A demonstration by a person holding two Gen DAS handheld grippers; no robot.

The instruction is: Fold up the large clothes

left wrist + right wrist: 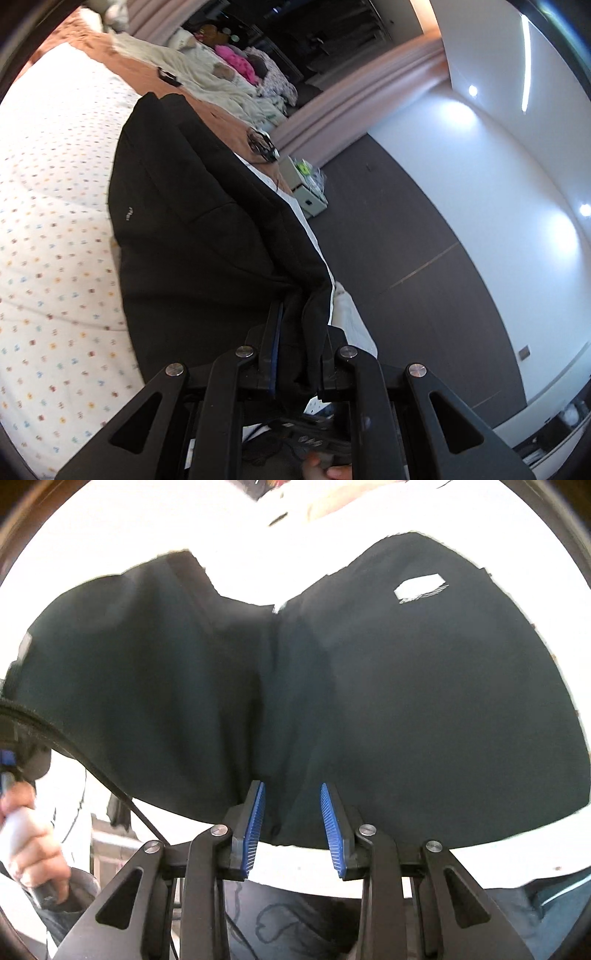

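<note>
A large black garment lies on the white dotted bedsheet. My left gripper is shut on a bunched edge of the garment at the bed's side and holds it lifted. In the right wrist view the black garment spreads wide over the white bed, with a white label showing at the upper right. My right gripper is open, its blue pads either side of a fold at the garment's near edge, not closed on it.
A brown blanket and a heap of light and pink clothes lie at the bed's far end. A small white drawer unit stands on the dark floor. A hand holds the other gripper at left.
</note>
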